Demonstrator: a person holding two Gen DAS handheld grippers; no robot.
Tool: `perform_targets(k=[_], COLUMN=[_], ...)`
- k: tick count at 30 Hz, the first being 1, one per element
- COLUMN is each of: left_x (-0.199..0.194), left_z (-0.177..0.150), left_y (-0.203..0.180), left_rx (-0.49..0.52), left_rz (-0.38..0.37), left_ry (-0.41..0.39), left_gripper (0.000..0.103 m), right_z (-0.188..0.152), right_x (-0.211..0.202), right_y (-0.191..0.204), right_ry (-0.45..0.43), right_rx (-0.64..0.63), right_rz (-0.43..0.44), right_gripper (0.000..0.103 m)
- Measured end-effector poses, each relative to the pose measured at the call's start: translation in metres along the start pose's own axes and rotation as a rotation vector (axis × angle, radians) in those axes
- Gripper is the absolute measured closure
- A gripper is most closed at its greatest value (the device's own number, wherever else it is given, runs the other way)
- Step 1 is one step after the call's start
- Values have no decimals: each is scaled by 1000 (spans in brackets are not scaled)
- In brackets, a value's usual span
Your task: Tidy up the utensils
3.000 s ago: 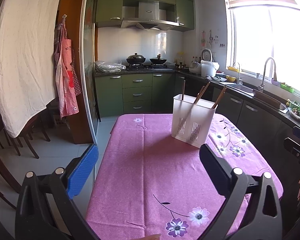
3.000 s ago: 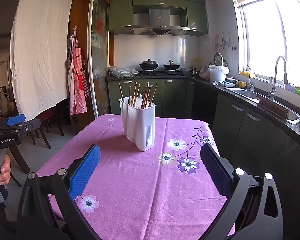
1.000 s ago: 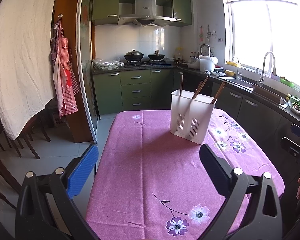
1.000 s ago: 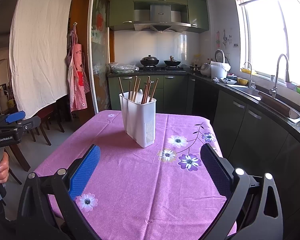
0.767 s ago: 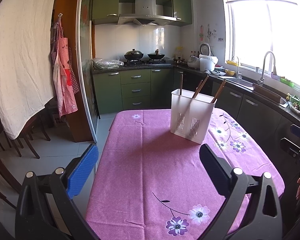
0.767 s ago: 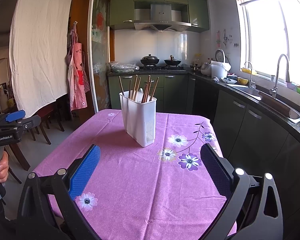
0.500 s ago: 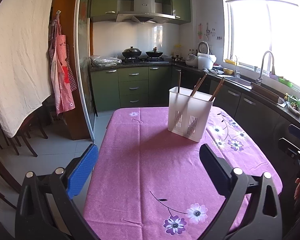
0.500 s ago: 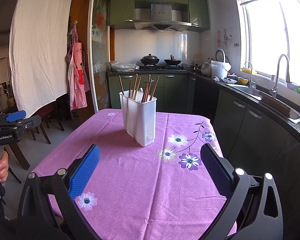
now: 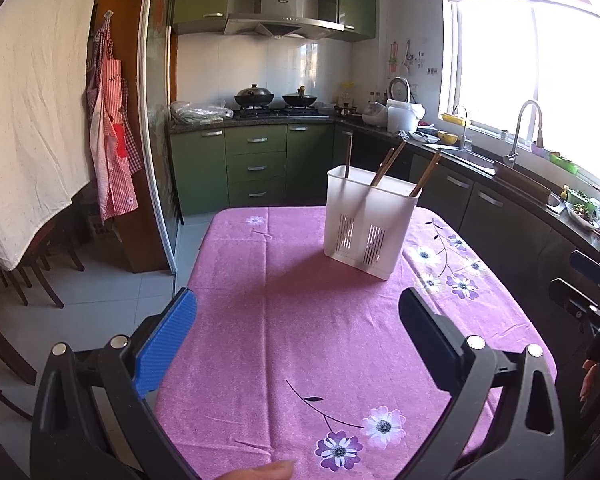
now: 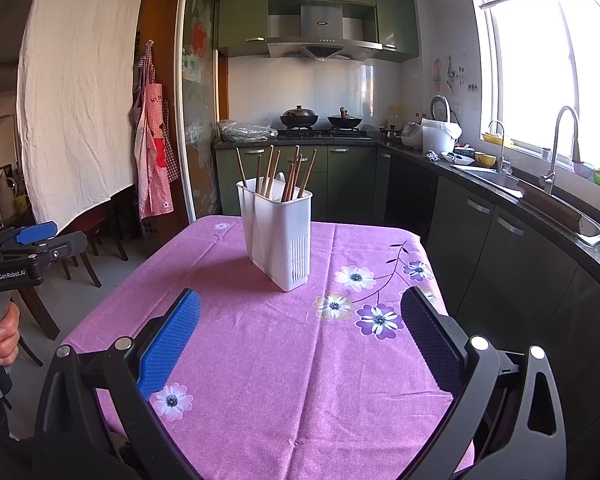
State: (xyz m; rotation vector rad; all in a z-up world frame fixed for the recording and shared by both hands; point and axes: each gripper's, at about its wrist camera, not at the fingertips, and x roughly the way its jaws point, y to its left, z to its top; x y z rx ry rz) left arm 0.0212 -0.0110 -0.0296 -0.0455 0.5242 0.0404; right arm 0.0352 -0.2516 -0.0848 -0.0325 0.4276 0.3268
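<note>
A white plastic utensil holder stands upright on the far half of the table with the purple flowered cloth. Several wooden chopsticks stick out of its top, and a pale spoon handle shows among them. My left gripper hovers open over the near half of the table, well short of the holder, with nothing between its fingers. My right gripper is likewise open and empty, at the table's near side. The left gripper's body shows at the right wrist view's left edge.
Green kitchen cabinets and a stove with two pans line the back wall. A counter with a sink and tap runs along the right under the window. A white sheet, aprons and wooden chairs stand left.
The left wrist view has drifted slightly rightward and down, so the holder sits a bit lower and further left in it. The right gripper has barely moved. Both stay open.
</note>
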Motion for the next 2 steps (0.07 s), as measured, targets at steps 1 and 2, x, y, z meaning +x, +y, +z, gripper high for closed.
perform_targets(k=[1, 2], left_x=[3, 6], left_z=[0, 1], left_y=[1, 1], left_rx=[-4, -4], left_rz=[2, 3], left_ry=[5, 8], left_gripper=[7, 7], right_z=[-1, -1], right_x=[1, 3], right_y=[-1, -2], right_ry=[3, 7], right_rx=[0, 0], right_rz=[-1, -1], right_gripper=[5, 5])
